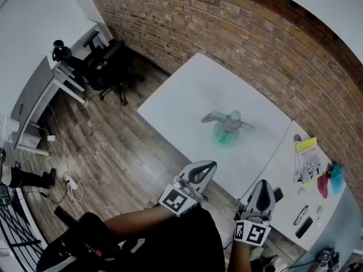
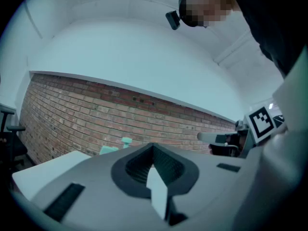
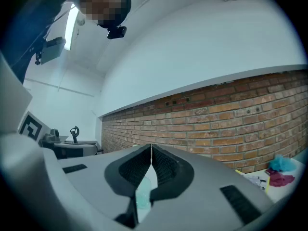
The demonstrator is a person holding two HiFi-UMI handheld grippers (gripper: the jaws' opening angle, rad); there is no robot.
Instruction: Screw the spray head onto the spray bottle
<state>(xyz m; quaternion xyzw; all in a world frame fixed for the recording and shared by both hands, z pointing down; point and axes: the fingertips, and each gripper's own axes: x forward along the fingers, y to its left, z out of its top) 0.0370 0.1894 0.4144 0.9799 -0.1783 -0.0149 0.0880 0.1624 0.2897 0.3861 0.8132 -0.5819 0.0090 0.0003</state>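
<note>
Two closed grippers hang at the near edge of the white table (image 1: pixel 187 95), and that is where the main risk is judged to lie: if either one reaches the spray bottle (image 1: pixel 226 134) without opening first, its blunt tip would push the bottle rather than take it. The bottle stands alone in the middle of the tabletop, right of centre in the head view and well apart from both grippers. It looks clear, light and small-based, so a nudge could slide or topple it. The spray head (image 1: pixel 228 118) sits on top of it, its trigger and nozzle pointing out to either side. Whether it is threaded on or only resting cannot be told from here; if loose, a knock could drop it off the neck, and turning it while tilted could cross the thread. The left gripper (image 1: pixel 206 168), low in the head view just left of centre, has its fingers pressed together with nothing between them, as the left gripper view confirms. The right gripper (image 1: pixel 262 186), at the lower right, is likewise closed and empty, touching nothing; through the slit below its tips in the right gripper view a pale green glimpse of the bottle shows far ahead.
</note>
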